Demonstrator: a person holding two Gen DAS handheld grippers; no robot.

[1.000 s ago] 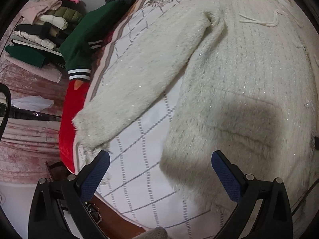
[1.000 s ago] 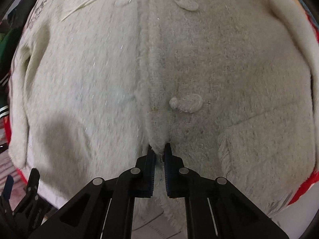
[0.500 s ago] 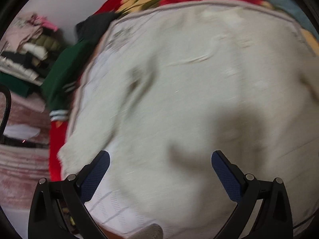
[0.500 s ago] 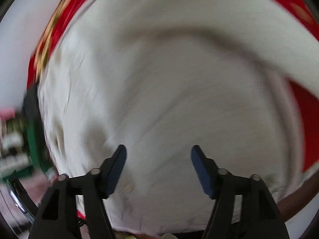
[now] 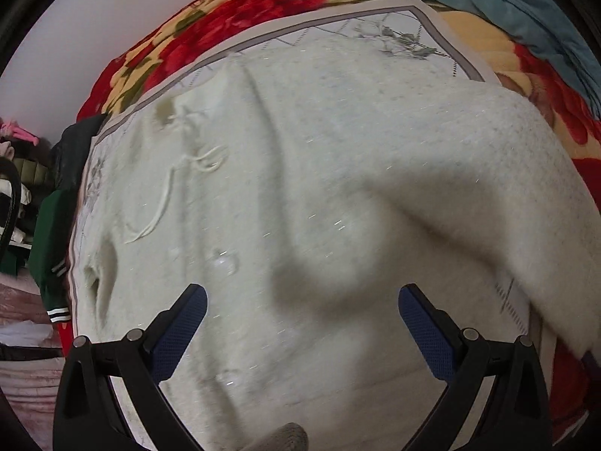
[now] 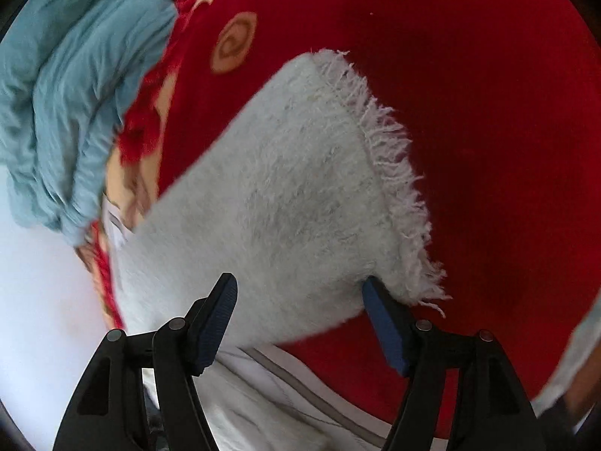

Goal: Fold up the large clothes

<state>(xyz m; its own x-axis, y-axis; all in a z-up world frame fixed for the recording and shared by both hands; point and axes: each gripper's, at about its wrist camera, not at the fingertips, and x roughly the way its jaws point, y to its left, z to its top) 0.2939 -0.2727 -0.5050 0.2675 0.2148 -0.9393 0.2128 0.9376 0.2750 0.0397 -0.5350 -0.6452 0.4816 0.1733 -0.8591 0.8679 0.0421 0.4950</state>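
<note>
A large fluffy white cardigan (image 5: 319, 195) lies spread on a white grid-patterned sheet (image 5: 424, 26) on the bed. Its drawstring (image 5: 161, 203) trails at the left. My left gripper (image 5: 300, 323) is open and empty above the cardigan's body. In the right wrist view a white sleeve (image 6: 285, 195) with a fringed cuff (image 6: 398, 173) stretches over the red blanket (image 6: 469, 94). My right gripper (image 6: 300, 319) is open, its fingers either side of the sleeve near the cuff, not closed on it.
A red floral blanket (image 5: 233, 18) covers the bed under the sheet. A light blue cloth (image 6: 71, 101) lies bunched at the far edge, also in the left wrist view (image 5: 499, 0). A green garment (image 5: 49, 248) and stacked clothes (image 5: 18, 173) sit at the left.
My right gripper let go of the cardigan's front edge, opened and swung right to the sleeve cuff. My left gripper stayed open and moved up over the cardigan's body.
</note>
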